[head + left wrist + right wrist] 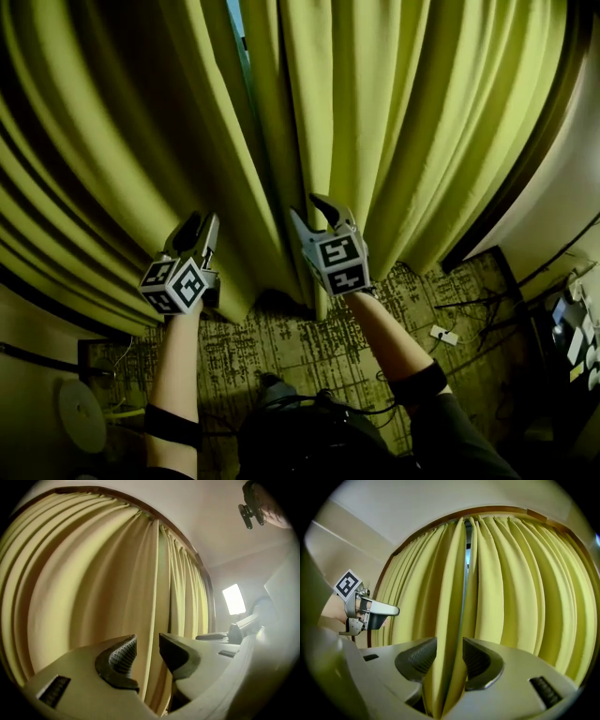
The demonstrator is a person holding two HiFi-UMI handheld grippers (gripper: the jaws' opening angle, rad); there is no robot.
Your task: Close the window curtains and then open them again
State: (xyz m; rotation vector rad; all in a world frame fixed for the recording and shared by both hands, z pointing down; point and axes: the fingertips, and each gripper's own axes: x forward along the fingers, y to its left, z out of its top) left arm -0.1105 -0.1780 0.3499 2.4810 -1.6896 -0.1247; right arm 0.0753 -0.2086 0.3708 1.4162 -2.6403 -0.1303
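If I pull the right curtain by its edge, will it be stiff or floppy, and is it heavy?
Probably floppy: the right curtain hangs in soft, deep folds, so its edge should bunch and follow. Likely fairly heavy: it looks thick and hangs down to the carpet.

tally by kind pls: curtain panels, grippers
Curtain panels: 2, left panel, right panel
Grippers: 2, left gripper (fingers closing round left panel), right gripper
Total: 4

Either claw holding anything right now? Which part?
Left claw is closing around the yellow-green fabric curtain's inner edge, not pinching yet. Right claw straddles the edge fold; grip cannot be told.
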